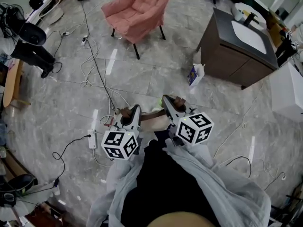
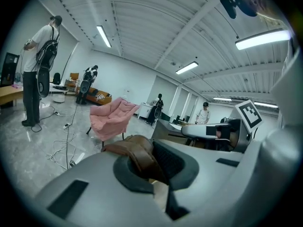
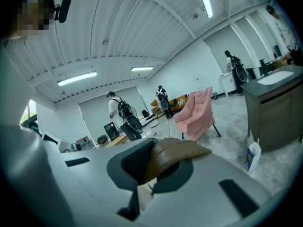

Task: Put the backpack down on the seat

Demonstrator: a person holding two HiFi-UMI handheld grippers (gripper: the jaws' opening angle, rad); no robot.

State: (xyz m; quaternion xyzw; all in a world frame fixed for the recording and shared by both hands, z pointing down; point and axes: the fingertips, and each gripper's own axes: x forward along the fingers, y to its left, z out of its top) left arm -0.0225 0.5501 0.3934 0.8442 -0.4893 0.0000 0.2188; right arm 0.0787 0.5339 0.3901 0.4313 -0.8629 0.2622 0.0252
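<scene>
A pink armchair (image 1: pixel 139 8) stands on the grey floor ahead, also seen in the left gripper view (image 2: pixel 111 119) and in the right gripper view (image 3: pixel 196 112). Both grippers are held close together in front of my body. My left gripper (image 1: pixel 130 113) is shut on a brown leather strap (image 2: pixel 137 155) of the backpack. My right gripper (image 1: pixel 171 103) is shut on the other brown strap (image 3: pixel 175 152). The brown strap (image 1: pixel 152 115) runs between the two grippers. The body of the backpack is mostly hidden below the grippers and my grey sleeves.
A dark wooden cabinet with a white sink (image 1: pixel 241 41) stands at the right, with a white bag (image 1: pixel 195 74) at its foot. Cables (image 1: pixel 94 65) and a power strip (image 1: pixel 92 138) lie on the floor at the left. Several people stand in the background.
</scene>
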